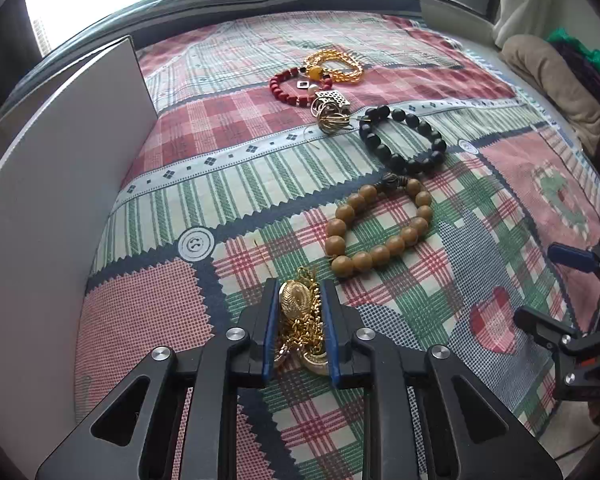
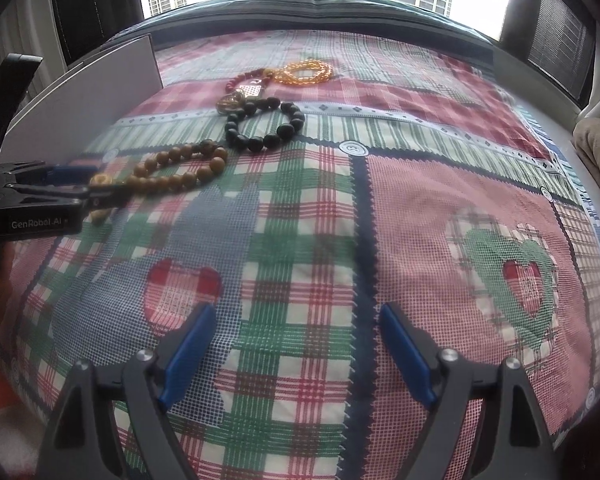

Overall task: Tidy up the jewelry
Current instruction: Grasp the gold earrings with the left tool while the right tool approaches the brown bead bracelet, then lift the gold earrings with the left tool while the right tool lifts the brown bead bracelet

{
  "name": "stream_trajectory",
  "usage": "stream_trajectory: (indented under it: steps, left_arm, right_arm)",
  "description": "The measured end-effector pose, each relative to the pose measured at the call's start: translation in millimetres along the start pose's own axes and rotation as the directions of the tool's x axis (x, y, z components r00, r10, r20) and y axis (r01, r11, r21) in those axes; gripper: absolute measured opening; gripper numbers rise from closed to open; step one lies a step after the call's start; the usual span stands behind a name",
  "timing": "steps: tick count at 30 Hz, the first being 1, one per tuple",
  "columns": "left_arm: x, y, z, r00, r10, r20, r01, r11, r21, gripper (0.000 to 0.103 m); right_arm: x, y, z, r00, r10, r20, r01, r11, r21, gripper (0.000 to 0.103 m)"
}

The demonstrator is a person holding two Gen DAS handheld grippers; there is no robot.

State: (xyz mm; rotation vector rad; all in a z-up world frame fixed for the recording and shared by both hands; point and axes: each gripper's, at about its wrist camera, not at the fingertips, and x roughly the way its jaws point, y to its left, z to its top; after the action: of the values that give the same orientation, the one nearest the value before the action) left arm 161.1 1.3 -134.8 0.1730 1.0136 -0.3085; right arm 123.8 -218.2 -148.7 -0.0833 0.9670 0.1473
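Between the left claw's (image 1: 300, 292) blue pads, a gold chain bundle (image 1: 300, 320) is pinched just above the patchwork bedspread (image 1: 260, 184); the right claw (image 2: 296, 316) hangs spread, well apart, holding nothing.
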Motion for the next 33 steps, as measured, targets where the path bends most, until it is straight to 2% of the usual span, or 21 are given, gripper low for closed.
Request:
stream_trajectory:
  steps: [1, 4, 7, 8, 10, 11, 14, 15, 20, 21, 22, 23, 26, 28, 33]
  left_arm:
    - [-4, 2, -2, 1.000, -0.020, 0.004, 0.020, 1.000, -0.015, 0.009]
    - [-18, 17, -10, 0.998, -0.056, 0.026, 0.058, 0.995, -0.085, 0.009]
    - [-30, 32, -18, 0.995, -0.089, 0.052, 0.096, 0.983, -0.159, 0.009]
    - [-34, 37, -20, 0.993, -0.098, 0.063, 0.108, 0.978, -0.180, 0.009]
    - [-41, 43, -26, 0.991, -0.107, 0.077, 0.121, 0.970, -0.210, 0.009]
    - [-43, 45, -30, 0.991, -0.109, 0.081, 0.124, 0.967, -0.221, 0.009]
    - [-48, 50, -37, 0.989, -0.114, 0.089, 0.133, 0.961, -0.244, 0.009]
    - [-50, 51, -39, 0.989, -0.115, 0.091, 0.134, 0.960, -0.248, 0.009]
    - [-59, 53, -51, 0.988, -0.118, 0.097, 0.140, 0.955, -0.260, 0.009]
    - [-60, 53, -53, 0.988, -0.119, 0.097, 0.141, 0.955, -0.261, 0.009]
    - [-61, 52, -55, 0.988, -0.119, 0.098, 0.141, 0.955, -0.261, 0.009]
    - [-62, 52, -57, 0.988, -0.119, 0.098, 0.141, 0.955, -0.260, 0.009]
    - [-64, 53, -61, 0.987, -0.125, 0.100, 0.148, 0.952, -0.268, 0.009]
    - [-67, 54, -61, 0.985, -0.134, 0.106, 0.159, 0.948, -0.274, 0.009]
    - [-82, 55, -56, 0.977, -0.161, 0.137, 0.195, 0.937, -0.289, 0.009]
  right_arm:
    - [0, 0, 0, 1.000, 0.003, -0.002, -0.003, 1.000, -0.004, 0.086]
    - [-4, -5, 5, 0.998, 0.044, -0.035, -0.043, 0.999, 0.032, 0.086]
    - [-15, -14, 18, 0.976, 0.219, 0.015, -0.219, 0.967, 0.130, 0.084]
    - [-15, -12, 25, 0.971, 0.241, 0.010, -0.240, 0.962, 0.132, 0.081]
    - [-9, -7, 41, 0.961, 0.276, -0.007, -0.273, 0.954, 0.124, 0.055]
    - [-2, -4, 49, 0.957, 0.290, -0.024, -0.286, 0.952, 0.111, 0.053]
    - [27, 13, 76, 0.953, 0.293, -0.080, -0.290, 0.956, 0.052, 0.049]
    - [36, 19, 83, 0.954, 0.286, -0.089, -0.284, 0.958, 0.035, 0.046]
    - [63, 45, 118, 0.964, 0.232, -0.128, -0.241, 0.969, -0.054, 0.040]
    - [64, 51, 120, 0.972, 0.196, -0.129, -0.209, 0.973, -0.095, 0.022]
    - [65, 58, 121, 0.980, 0.145, -0.133, -0.164, 0.975, -0.150, 0.012]
    - [65, 60, 121, 0.983, 0.124, -0.137, -0.148, 0.972, -0.183, 0.011]
    - [59, 50, 120, 0.973, 0.169, -0.154, -0.191, 0.971, -0.141, 0.011]
    - [45, 41, 117, 0.971, 0.204, -0.127, -0.217, 0.971, -0.098, 0.011]
    - [0, 24, 114, 0.943, 0.326, -0.066, -0.329, 0.944, -0.027, 0.011]
